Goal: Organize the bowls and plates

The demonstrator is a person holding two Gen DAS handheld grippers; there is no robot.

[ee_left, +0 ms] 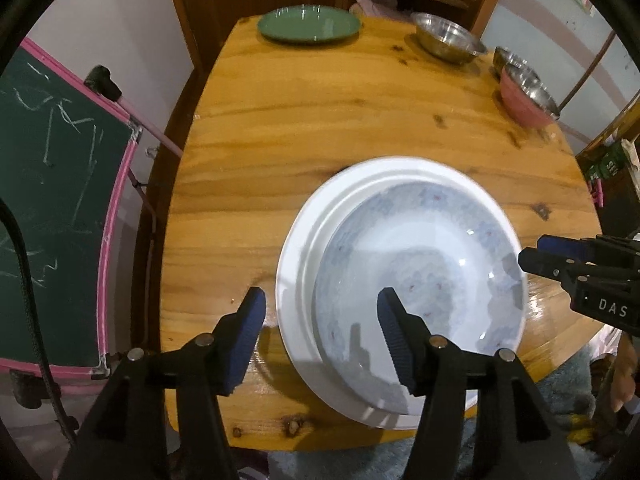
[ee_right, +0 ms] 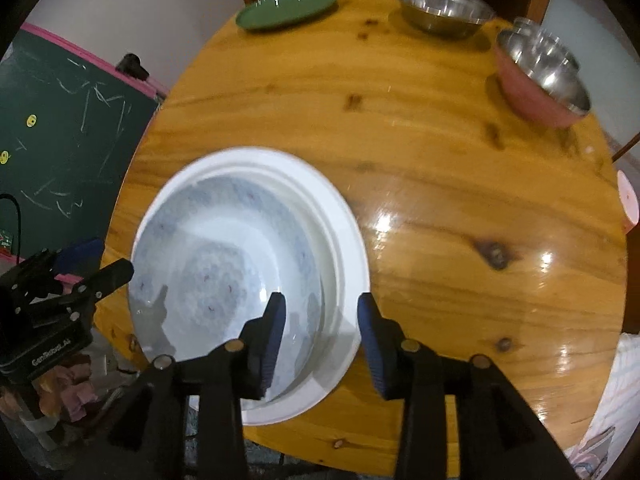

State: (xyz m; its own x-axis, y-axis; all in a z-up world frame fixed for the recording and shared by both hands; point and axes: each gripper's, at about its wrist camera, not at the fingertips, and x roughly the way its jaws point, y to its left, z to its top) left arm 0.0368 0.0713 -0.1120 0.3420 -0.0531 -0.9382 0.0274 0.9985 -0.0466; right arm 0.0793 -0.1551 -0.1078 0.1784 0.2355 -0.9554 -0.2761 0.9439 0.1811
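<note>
A white bowl with a blue floral pattern (ee_left: 420, 264) (ee_right: 224, 256) sits nested on a white plate stack (ee_left: 292, 264) (ee_right: 352, 240) at the near side of the round wooden table (ee_left: 320, 120) (ee_right: 440, 160). My left gripper (ee_left: 320, 296) (ee_right: 104, 260) is open over the stack's left rim, one pad outside the plate and one over the bowl, neither pressing. My right gripper (ee_right: 322, 300) (ee_left: 538, 252) is open over the right rim in the same way. Nothing is held.
A green plate (ee_left: 308, 24) (ee_right: 286, 8) and a steel bowl (ee_left: 448, 38) (ee_right: 440, 8) stand at the far edge. A pink bowl holding steel bowls (ee_left: 524, 100) (ee_right: 536, 92) sits far right. A green chalkboard (ee_left: 52, 200) (ee_right: 68, 140) stands left of the table.
</note>
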